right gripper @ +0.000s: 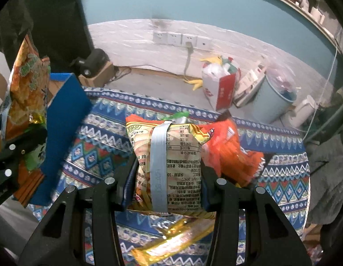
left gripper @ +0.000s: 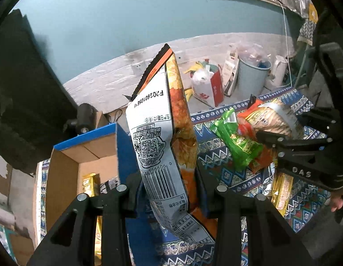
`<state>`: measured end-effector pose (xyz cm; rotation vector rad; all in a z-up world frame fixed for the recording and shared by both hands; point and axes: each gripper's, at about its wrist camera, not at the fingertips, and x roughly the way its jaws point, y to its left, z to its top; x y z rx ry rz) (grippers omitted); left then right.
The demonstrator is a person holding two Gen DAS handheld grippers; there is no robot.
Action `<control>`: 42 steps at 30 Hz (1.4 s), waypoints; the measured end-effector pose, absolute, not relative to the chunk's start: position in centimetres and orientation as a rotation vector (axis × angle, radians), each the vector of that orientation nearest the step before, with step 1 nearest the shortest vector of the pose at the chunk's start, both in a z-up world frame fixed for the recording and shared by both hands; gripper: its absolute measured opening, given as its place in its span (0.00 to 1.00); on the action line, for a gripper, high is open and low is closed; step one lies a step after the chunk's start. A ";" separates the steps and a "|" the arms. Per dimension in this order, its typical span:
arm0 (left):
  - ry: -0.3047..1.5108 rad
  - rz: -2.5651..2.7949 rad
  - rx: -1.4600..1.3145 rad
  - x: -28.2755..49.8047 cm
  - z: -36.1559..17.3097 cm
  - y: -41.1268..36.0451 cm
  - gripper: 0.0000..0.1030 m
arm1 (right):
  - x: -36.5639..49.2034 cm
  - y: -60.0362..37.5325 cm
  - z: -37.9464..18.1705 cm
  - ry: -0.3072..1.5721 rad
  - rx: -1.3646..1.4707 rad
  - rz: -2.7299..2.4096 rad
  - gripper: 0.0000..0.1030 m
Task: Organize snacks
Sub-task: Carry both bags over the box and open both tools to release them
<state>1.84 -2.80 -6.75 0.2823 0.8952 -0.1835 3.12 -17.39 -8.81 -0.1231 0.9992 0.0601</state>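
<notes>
My left gripper (left gripper: 169, 199) is shut on the lower part of a tall orange chip bag (left gripper: 158, 133), which stands upright above the patterned cloth (left gripper: 215, 155). Its white back with barcode faces the camera. Just left of it sits an open blue cardboard box (left gripper: 67, 173) with a gold snack (left gripper: 90, 182) inside. My right gripper (right gripper: 167, 188) is shut on a beige snack pack (right gripper: 169, 155) with a silver seam, lifted off the cloth. The left wrist view shows that pack (left gripper: 275, 119) above green packs (left gripper: 240, 141). In the right wrist view the chip bag (right gripper: 27, 84) is at far left.
An orange pack (right gripper: 229, 153) and a gold bar (right gripper: 171, 237) lie on the cloth under the right gripper. On the floor behind stand a pale bin (right gripper: 271, 102), a red-and-white paper bag (right gripper: 218, 88) and a white kettle (right gripper: 304, 108). A dark device (right gripper: 94, 62) sits behind the box (right gripper: 67, 110).
</notes>
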 end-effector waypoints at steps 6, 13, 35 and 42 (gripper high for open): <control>0.867 -0.165 0.264 1.3 -5.3 -0.8 0.38 | 3.3 -15.1 -8.0 0.984 -0.118 0.107 0.44; 0.880 -0.147 0.224 1.2 -4.8 2.5 0.38 | 3.8 -11.2 -6.3 0.960 -0.098 0.181 0.44; 0.996 0.058 0.108 0.9 -8.2 15.1 0.38 | 6.4 1.8 -6.5 0.978 -0.127 0.372 0.44; 1.062 0.115 0.116 1.1 -10.1 17.4 0.39 | 6.9 4.5 -7.9 1.027 -0.133 0.430 0.44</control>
